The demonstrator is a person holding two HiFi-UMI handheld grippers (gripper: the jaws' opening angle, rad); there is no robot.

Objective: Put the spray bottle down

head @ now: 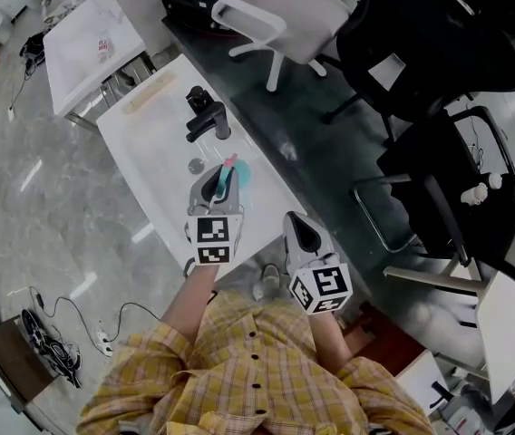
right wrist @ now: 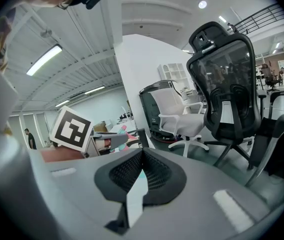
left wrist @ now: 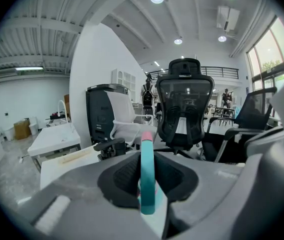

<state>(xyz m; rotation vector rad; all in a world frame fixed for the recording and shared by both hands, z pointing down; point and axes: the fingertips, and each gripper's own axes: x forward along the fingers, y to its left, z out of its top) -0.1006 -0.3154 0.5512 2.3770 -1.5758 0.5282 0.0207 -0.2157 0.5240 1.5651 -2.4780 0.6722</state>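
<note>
Left gripper [head: 218, 188] pinched the teal spray bottle [head: 237, 174] at frame centre, over the white bench [head: 149, 143], seemingly to set it there. Right gripper [head: 299, 231], pressed together and empty, hung just lower right, out of the way.

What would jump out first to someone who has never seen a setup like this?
A teal spray bottle with a pink tip, clamped in the left tool above the near end of the white table. The right tool hangs shut and empty just to its right. Beyond the table, a tall black mesh office chair fills the middle of the left gripper view.
</note>
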